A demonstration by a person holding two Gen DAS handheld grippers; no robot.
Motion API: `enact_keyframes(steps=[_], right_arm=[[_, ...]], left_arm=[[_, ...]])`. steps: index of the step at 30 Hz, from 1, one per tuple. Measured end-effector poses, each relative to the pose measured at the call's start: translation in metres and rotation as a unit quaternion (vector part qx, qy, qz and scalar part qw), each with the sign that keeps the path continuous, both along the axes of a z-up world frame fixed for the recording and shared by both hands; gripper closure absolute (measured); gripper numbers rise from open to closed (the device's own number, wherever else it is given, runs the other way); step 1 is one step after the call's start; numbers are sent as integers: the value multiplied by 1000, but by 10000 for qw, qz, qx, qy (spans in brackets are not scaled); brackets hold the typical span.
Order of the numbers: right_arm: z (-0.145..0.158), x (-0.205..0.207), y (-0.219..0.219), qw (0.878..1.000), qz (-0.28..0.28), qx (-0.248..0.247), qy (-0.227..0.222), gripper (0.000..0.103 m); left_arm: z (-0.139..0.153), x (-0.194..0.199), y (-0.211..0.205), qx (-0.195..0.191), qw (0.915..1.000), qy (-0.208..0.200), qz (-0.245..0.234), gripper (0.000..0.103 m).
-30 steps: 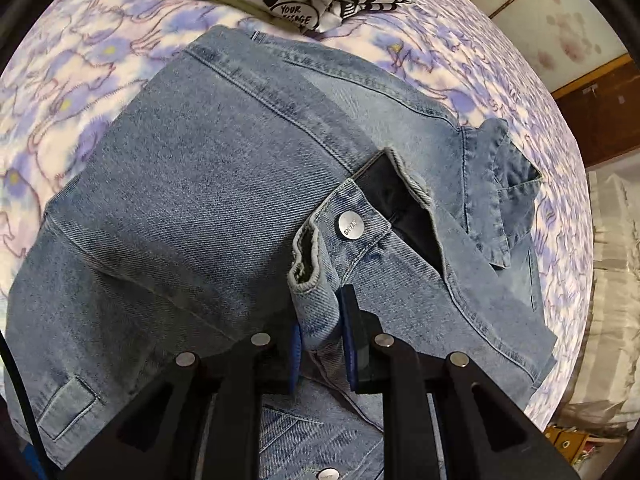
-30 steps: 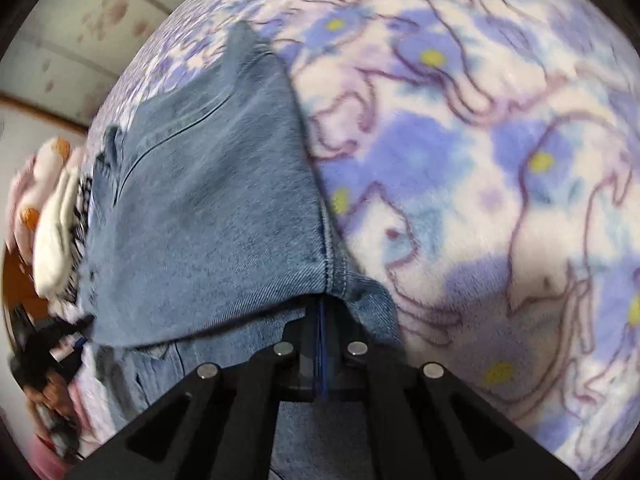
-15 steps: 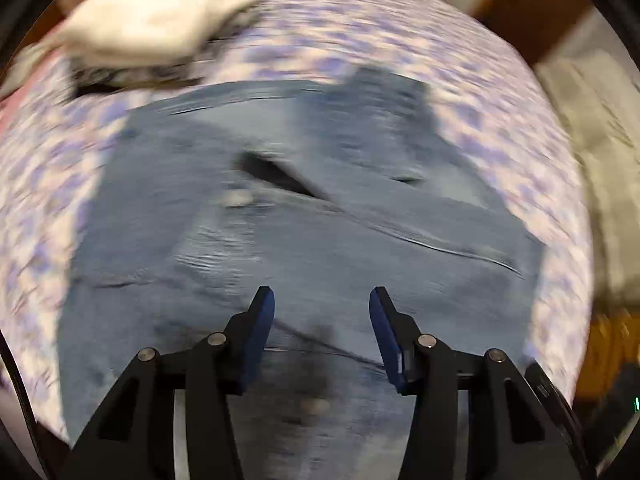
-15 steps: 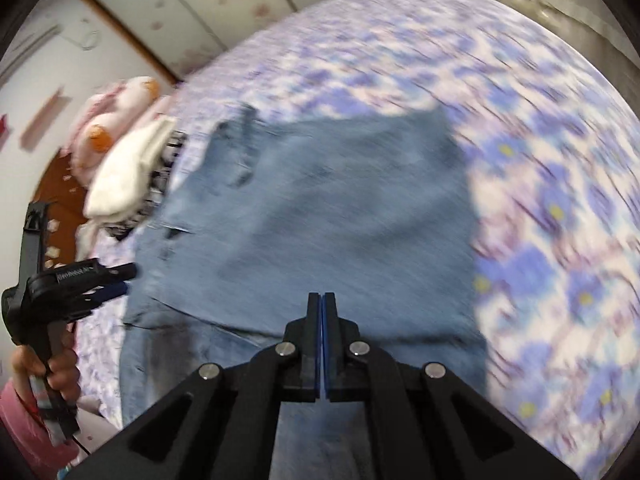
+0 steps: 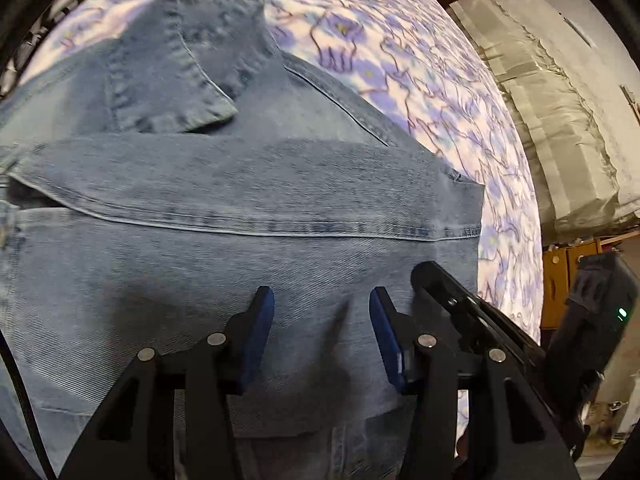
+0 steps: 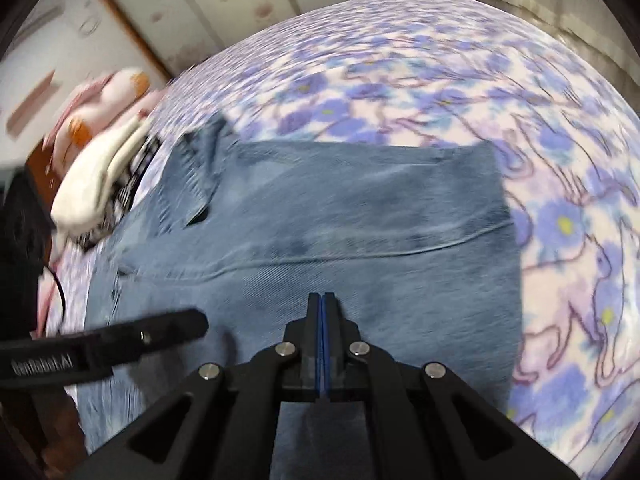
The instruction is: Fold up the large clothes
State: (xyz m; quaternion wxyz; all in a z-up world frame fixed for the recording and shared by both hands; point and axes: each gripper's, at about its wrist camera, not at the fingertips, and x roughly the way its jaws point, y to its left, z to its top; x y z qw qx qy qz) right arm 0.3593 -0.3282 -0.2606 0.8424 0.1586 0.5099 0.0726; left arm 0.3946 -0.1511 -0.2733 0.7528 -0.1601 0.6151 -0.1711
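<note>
A blue denim jacket [image 5: 224, 264] lies partly folded on the floral blanket, with a sleeve laid across its body and the collar at the far side. It also shows in the right wrist view [image 6: 360, 216]. My left gripper [image 5: 322, 308] is open and empty just above the denim near its front edge. My right gripper [image 6: 323, 312] is shut with nothing between its pads, over the jacket's near part. The left gripper's finger [image 6: 120, 344] shows at the left of the right wrist view; the right gripper's body [image 5: 472, 320] shows beside my left one.
The purple floral blanket [image 6: 460, 80] covers the bed around the jacket. A stack of folded clothes with a white item on top [image 6: 104, 172] and a plush toy [image 6: 108, 96] lie at the far left. A covered bulky object [image 5: 560, 112] stands beyond the bed's right edge.
My left gripper let go of the sleeve cuff and opened. My right gripper released the denim edge and stayed shut. Both pulled back; the sleeve now lies across the jacket.
</note>
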Motion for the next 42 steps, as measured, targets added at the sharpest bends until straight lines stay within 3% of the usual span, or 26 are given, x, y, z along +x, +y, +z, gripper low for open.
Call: enact_keyframes(steps=[3, 8, 12, 23, 26, 30, 32, 34, 36, 39, 41, 42], right_arm=[[-17, 9, -3, 9997, -42, 73, 222, 103], [-21, 30, 10, 9996, 202, 208, 51, 103], [-28, 40, 9, 9988, 139, 466, 74, 103], [-32, 50, 0, 9976, 14, 696, -37, 103], [-26, 47, -6, 9990, -86, 426, -135, 103], [-22, 42, -29, 9987, -374, 330, -143, 103], [-20, 39, -39, 9983, -447, 320, -209, 103], [-18, 39, -43, 9985, -440, 228, -229, 103], [-16, 40, -44, 9988, -424, 95, -244, 103], [-13, 41, -41, 9987, -456, -82, -232, 103], [-10, 42, -38, 9980, -517, -287, -236, 103], [-9, 42, -38, 9974, -571, -363, -247, 103]], left_arm=[[-8, 7, -4, -77, 10000, 54, -28, 55], [-5, 20, -13, -534, 9974, -34, -473, 55], [-13, 30, -26, -393, 9967, -32, -708, 55], [-34, 35, -24, -576, 9975, -402, 68, 55], [-29, 31, -26, -311, 9953, -890, 231, 58], [-26, 38, -34, 591, 9875, -1459, 121, 61], [-29, 40, -32, 675, 9861, -1510, 129, 66], [-31, 42, -29, 955, 9830, -1557, 165, 79], [-33, 46, -16, 1055, 9829, -1478, 309, 102], [-37, 53, 9, 599, 9892, -1214, 564, 102], [-37, 55, 22, 964, 9853, -1230, 690, 102], [-38, 56, 26, 942, 9860, -1229, 627, 102]])
